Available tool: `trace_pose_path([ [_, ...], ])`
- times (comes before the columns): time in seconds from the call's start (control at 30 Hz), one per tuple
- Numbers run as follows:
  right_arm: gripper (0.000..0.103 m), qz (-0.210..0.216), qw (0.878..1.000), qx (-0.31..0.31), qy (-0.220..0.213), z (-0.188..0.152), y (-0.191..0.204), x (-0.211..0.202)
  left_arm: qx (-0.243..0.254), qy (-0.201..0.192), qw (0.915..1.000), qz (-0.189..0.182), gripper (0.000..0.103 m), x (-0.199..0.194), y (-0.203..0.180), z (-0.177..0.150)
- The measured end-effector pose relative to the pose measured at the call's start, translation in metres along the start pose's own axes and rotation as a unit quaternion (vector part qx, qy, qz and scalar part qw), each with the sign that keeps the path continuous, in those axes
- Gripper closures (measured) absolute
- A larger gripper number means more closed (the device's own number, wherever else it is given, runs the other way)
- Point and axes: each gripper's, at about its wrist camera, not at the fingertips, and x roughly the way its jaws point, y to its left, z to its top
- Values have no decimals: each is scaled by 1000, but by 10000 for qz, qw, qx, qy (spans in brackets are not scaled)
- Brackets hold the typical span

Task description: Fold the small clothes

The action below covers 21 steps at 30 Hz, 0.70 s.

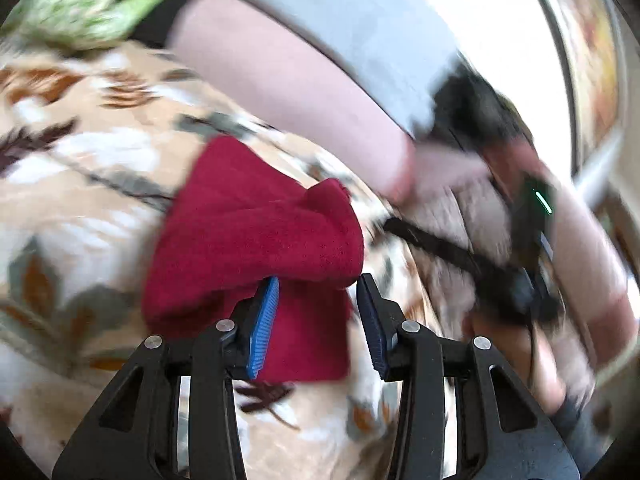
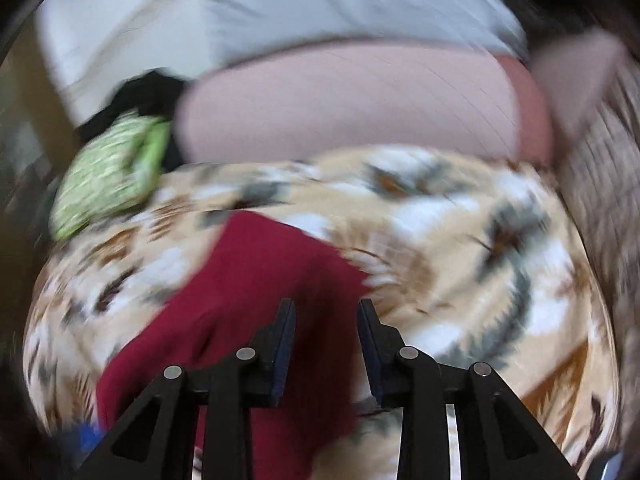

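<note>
Both tongs were recorded with jaws spread and nothing clamped between them. Left gripper (image 1: pixel 318 286) was seen just over the near edge of the red garment (image 1: pixel 256 236), its blue pads (image 1: pixel 264 320) parted; whether one pad touched the cloth could not be told. Right gripper (image 2: pixel 326 310) was seen parted above the same red garment (image 2: pixel 256 300), near its right-hand edge.

Garment was noted lying on a beige leaf-patterned blanket (image 1: pixel 80 160), partly folded, with an upper layer doubled over the lower one. In the right wrist view its long axis was observed running from the lower left up toward the upper middle.

Green-and-white patterned cloth (image 2: pixel 108 176) was logged bunched at the far edge of the blanket (image 2: pixel 460 240), well apart from the garment. Both views were motion-blurred. No containers could be made out.
</note>
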Motion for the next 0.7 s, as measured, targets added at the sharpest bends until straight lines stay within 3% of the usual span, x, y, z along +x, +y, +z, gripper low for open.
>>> trace_pose_path([
  [0.1,73,37,9990,-446,-91,11,43,1,-409,-69,9991,-85,65,-4,13,8],
  [0.23,73,205,9994,-259,40,28,64,16,-227,515,9974,-454,65,13,6,-6],
  [0.3,72,442,9982,93,397,29,64,29,-206,801,9954,-492,65,24,4,-19],
  [0.37,72,791,9912,758,737,20,56,37,-262,1368,9890,-500,65,46,4,-31],
  [0.43,71,995,9840,1304,701,9,44,33,-537,1799,9815,-388,65,61,11,-43],
  [0.47,67,964,9827,1434,673,5,42,29,-601,1832,9806,-357,65,59,12,-47],
  [0.53,66,945,9850,1337,549,5,48,20,-481,1527,9869,-179,65,43,10,-45],
  [0.6,64,1145,9845,1223,523,12,58,15,-113,778,9969,98,65,11,7,-30],
  [0.67,59,1432,9735,1677,604,15,60,10,11,140,9992,362,65,-18,11,-18],
  [0.7,52,1558,9645,2054,574,10,57,6,7,-242,9982,542,65,-34,16,-7],
])
